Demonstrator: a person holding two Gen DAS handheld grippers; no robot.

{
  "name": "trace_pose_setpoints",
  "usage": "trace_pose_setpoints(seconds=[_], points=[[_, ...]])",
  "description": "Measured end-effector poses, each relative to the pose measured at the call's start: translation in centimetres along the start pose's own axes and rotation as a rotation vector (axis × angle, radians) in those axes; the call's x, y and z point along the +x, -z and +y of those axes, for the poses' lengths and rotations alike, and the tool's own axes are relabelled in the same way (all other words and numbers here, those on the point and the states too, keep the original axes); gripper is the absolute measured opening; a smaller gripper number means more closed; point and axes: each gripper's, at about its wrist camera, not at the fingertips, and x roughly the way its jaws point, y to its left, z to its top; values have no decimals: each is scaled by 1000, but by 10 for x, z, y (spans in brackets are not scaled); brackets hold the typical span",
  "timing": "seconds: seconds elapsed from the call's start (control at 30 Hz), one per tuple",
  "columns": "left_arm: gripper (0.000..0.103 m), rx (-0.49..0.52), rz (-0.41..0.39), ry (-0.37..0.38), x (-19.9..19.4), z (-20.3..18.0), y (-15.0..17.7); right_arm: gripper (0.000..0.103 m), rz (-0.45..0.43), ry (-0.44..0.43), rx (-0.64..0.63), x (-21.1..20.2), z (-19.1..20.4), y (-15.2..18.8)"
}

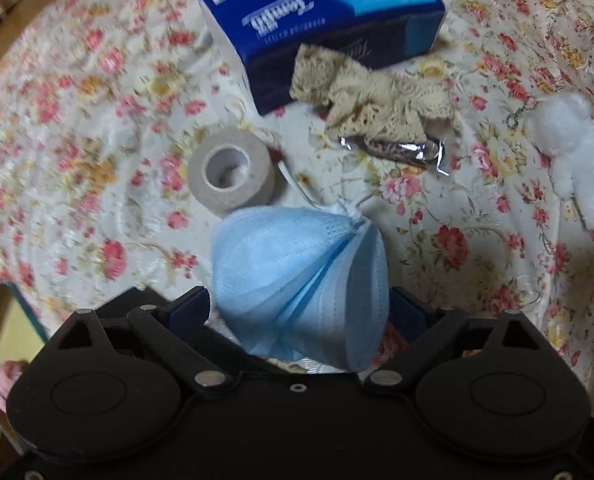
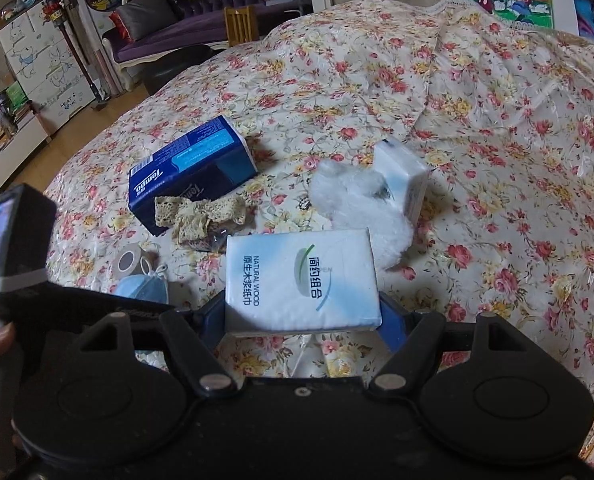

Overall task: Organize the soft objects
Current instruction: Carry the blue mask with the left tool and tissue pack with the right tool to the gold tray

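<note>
Pleated blue mask loose between the spread left tool; right tool clamped around a glossy white rectangular tissue pack.

Left gripper spread wide; right gripper clamped, angled downward.

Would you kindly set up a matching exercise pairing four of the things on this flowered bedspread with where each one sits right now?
Things:
1. White tissue pack with green logo
2. Pale blue pleated face mask
3. Beige roll of tape
4. Beige lace cloth

Places:
A. Lying against the dark blue tissue pack
B. Between the fingers of the right gripper
C. Standing on the bedspread just beyond the mask
D. Between the open fingers of the left gripper

Pairs: 1-B, 2-D, 3-C, 4-A
</note>
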Motion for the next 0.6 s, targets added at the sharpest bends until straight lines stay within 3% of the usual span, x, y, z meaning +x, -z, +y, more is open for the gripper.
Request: trace_pose_setpoints(seconds=[0.2,0.6], points=[[48,-45,-13,74,-11,10,1,74,-2,-7,-27,-7,11,3],[47,-123,-169,40,-96,63,19,74,-40,-62,-129,-41,63,10]])
